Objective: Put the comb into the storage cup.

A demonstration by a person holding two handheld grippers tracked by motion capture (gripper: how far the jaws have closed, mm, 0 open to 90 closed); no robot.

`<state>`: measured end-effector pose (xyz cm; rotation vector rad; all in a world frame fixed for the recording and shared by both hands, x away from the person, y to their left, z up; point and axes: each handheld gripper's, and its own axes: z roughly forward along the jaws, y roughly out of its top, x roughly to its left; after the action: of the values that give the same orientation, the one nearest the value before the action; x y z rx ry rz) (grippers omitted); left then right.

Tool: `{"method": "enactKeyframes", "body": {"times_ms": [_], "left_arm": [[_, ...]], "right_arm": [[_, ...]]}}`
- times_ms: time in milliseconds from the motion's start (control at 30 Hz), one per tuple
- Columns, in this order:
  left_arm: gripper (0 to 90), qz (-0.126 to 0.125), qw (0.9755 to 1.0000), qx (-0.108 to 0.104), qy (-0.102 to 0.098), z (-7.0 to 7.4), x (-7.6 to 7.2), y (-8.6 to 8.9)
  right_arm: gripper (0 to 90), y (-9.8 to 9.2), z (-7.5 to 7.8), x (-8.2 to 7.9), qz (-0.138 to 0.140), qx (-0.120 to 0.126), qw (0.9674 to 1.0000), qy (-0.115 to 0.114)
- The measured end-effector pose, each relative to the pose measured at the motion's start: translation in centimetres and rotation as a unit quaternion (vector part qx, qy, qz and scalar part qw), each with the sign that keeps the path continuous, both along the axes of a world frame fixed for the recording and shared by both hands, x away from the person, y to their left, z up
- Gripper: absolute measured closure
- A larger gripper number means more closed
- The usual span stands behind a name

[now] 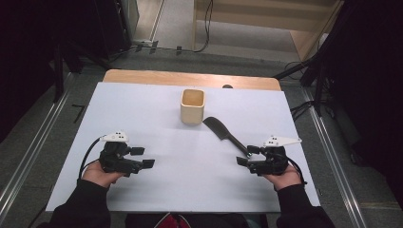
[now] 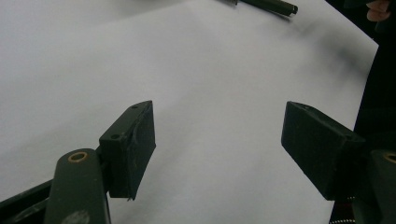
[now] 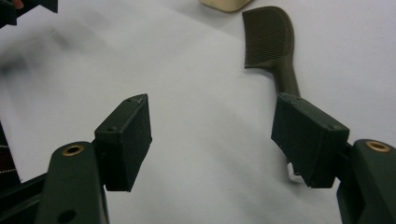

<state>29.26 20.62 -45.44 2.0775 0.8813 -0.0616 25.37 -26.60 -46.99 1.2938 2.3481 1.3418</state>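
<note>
Both grippers rest with jaws apart and empty on the white desk (image 1: pixel 157 118): left gripper (image 1: pixel 142 157), right gripper (image 1: pixel 247 156). A dark comb (image 1: pixel 221 128) lies just beside a cream cup (image 1: pixel 192 107), its handle reaching toward the right gripper. Probably best to approach that handle squarely before closing.

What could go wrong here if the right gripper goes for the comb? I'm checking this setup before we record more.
The comb lies flat on the white sheet, so the right gripper, open, may scrape or slip off its thin handle. The handle's end sits right beside one jaw, so closing could nudge it aside. The comb's head lies near the beige cup; dragging it that way might bump the cup.
</note>
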Motion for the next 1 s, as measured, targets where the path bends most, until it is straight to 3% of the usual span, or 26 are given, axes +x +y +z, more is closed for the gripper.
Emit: {"method": "enactKeyframes", "body": {"times_ms": [1000], "left_arm": [[26.5,0.0,1.0,0.001,-0.001,0.0,0.0,-0.1]], "right_arm": [[26.7,-1.9,-0.5,3.5,-0.028,-0.005,0.9996,-0.008]]}}
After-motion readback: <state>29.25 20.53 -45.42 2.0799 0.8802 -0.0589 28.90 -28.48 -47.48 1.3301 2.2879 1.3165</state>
